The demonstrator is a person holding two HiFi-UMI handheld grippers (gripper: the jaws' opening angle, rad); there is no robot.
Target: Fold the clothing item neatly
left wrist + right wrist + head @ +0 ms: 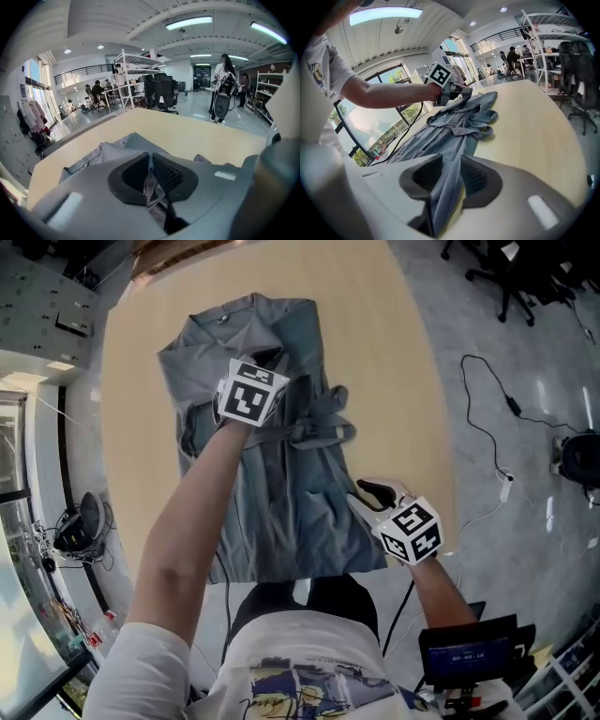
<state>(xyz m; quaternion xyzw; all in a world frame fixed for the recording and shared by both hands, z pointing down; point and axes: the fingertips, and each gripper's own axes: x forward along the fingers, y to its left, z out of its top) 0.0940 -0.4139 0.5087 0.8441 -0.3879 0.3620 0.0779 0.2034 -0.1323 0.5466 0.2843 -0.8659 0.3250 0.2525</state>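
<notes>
A grey garment [281, 474] lies lengthways on the light wooden table [394, 362], collar end far from me, with a bunched sleeve [323, 423] across its middle. My left gripper [271, 362] hovers over the upper chest of the garment, shut on a thin fold of its cloth [151, 187]; the collar area [117, 147] shows beyond the jaws. My right gripper [363, 491] is at the garment's lower right edge, shut on that edge, and the cloth [450, 154] runs taut from its jaws towards the left gripper [458, 93].
The table's right edge [441, 427] drops to a grey floor with a cable [487, 427] and office chairs [516, 277]. A screen device [464, 652] sits at my lower right. Shelving [133, 75] and people [225, 89] stand far off.
</notes>
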